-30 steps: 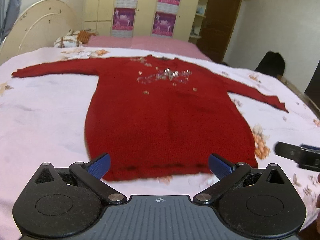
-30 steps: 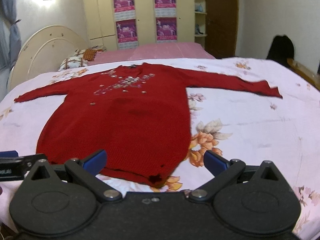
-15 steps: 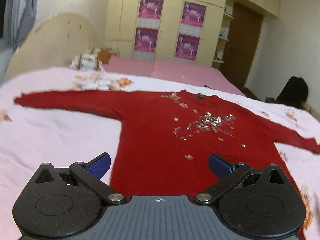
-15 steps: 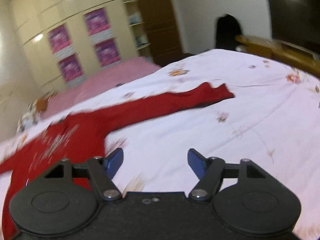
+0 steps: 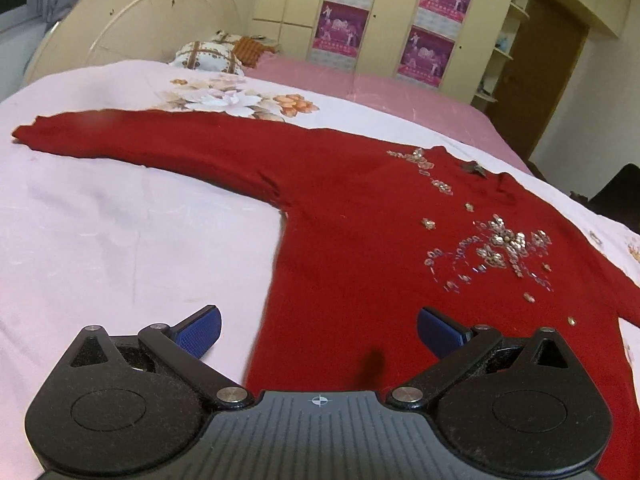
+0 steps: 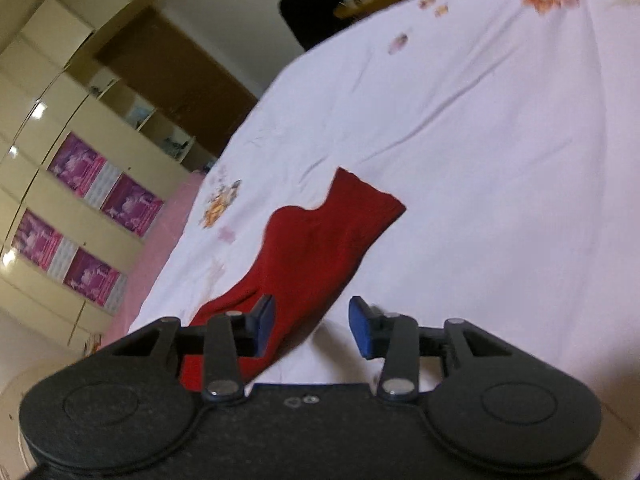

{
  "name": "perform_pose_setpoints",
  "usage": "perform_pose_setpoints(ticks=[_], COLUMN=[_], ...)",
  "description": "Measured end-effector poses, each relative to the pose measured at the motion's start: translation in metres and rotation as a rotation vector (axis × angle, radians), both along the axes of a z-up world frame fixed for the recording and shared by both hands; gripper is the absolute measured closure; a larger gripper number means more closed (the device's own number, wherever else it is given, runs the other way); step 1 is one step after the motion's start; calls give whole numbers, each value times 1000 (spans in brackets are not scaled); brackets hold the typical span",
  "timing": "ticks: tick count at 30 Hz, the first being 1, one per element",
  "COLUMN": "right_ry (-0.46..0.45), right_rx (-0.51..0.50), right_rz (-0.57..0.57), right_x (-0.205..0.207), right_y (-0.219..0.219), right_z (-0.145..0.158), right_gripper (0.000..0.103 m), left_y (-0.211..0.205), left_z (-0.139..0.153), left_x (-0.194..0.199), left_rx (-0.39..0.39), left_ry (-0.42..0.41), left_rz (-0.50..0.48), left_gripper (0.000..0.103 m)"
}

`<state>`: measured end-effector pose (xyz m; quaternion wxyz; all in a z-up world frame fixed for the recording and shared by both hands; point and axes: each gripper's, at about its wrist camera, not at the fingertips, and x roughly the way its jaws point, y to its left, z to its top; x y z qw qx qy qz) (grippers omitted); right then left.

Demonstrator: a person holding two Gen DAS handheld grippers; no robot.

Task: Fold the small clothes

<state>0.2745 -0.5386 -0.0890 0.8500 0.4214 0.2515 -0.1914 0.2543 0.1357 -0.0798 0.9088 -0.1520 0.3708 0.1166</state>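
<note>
Left gripper: black two-finger tool with blue ribbed pads, jaws spread wide, holding nothing, hovering above the side edge of the garment below the armpit.
Right gripper: matching black tool, blue pads partly apart, empty, tilting over the end of the far sleeve; whether a pad is touching the cloth cannot be told.
Garment: long-sleeved red knitted sweater with silver bead embroidery on the chest, lying flat, front up, sleeves stretched outward.
Surface: pale pink floral bedsheet covering a bed.
Backdrop: cream wardrobe bearing purple posters.
Stage, as judged: sleeve fold not yet begun.
Risks: pads are likely pinching sheet along with knit, dragging both; gripping one layer only is inviting a skewed fold; beads may be snagging a pad.
</note>
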Motion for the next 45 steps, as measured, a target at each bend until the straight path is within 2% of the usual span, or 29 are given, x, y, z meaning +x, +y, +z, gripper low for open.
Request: perform_pose_setpoints(ticks=[4,6,8,9,10,13,14,15,16,18,19,22,23,25,28,32,34,36,38,41,45], right_ry=[-13,-32,-44,-33,-21,-109,-40,72,151,126,114,18,-19,-19,56,71,69,47,24,-5,-38], right_rx=[39,64,99,107,74,-146,-261,-284,-246,-246,-219,-81,-21,46,-77,-379,-497,-569,-604,-614,-624], right_rz=[9,-7,-31,-29,-30,25,35,29,31,30,21,-40,-73,-132,-113,102,247,409,557,737,923], right_x=[19,22,23,25,25,19,24,33,39,37,37,28,24,22,37,68,77,89,99,105,112], right_y=[-1,-4,-8,-10,-9,5,11,6,0,-1,-1,-14,-21,-30,-20,47,93,150,207,286,379], right_z=[-14,-16,-20,-21,-16,18,21,12,-1,-1,-2,-5,-9,-15,-7,24,34,37,36,30,20], right_gripper=[63,67,84,97,97,97,97,97,97,94,85,70,71,97,97,97,97,97,97,97,97], left_y=[0,0,1,1,1,1,1,3,4,6,7,12,13,16,22,30,37,45,52,58,67], left_z=[-6,-7,-8,-7,-6,-2,-3,-2,-2,0,1,1,2,3,2,-1,-3,-3,0,5,12], left_x=[12,17,22,23,24,28,29,29,29,26,25,19,17,13,10,12,12,8,4,-1,-8], left_rx=[-26,-42,-58,-56,-47,10,14,14,20,34,33,32,33,32,30,73,53,0,-26,-15,-20], left_ry=[1,-2,-6,-9,-15,-15,-8,-4,0,2,0,3,4,4,13,48,60,41,27,13,-3], left_rz=[-13,-11,-10,-8,-10,-25,-31,-34,-34,-39,-45,-55,-56,-49,-17,34,54,65,80,103,125], left_gripper=[0,0,0,0,0,0,0,0,0,0,0,0,0,0,0,0,0,0,0,0,0])
